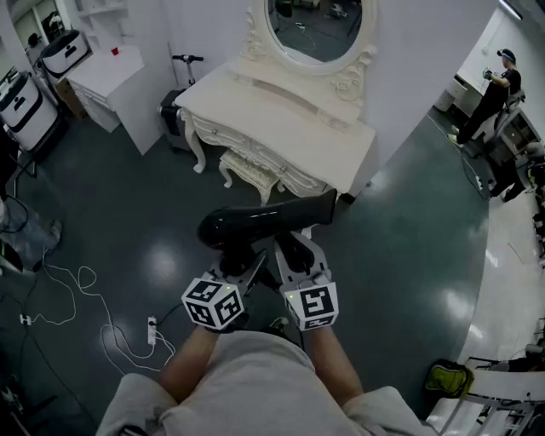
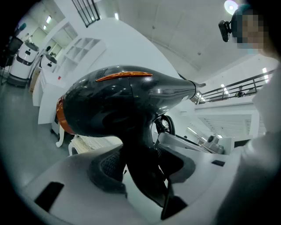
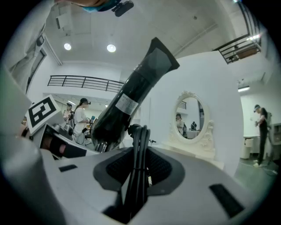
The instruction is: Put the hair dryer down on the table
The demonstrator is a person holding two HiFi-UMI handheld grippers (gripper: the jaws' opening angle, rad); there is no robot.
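Clamping wide on the handle of the hair dryer [image 2: 118,105], the left gripper [image 2: 140,162] carries the weight; its pads sit on either side of the black handle. The right gripper [image 3: 138,171], just to its right, is closed on the folded black cord [image 3: 137,149], pinched between its pads. In the head view the hair dryer [image 1: 264,223] hangs in the air over the dark floor, just beyond both grippers, with its barrel lying left to right, the nozzle to the right and the rounded back to the left. The table [image 1: 281,119] is straight ahead and farther off, its top running from far left to near right, and what shows of it looks bare. Both grippers sit about level, so neither is clearly nearer. The near edge has a carved front, with a stool [image 1: 251,170] tucked below it, so the dryer likely needs to clear that edge first. A mirror [image 1: 315,25] stands at the far edge, and a wall closes in on the right. Loose cables [image 1: 77,298] lie on the floor to the left, well clear.
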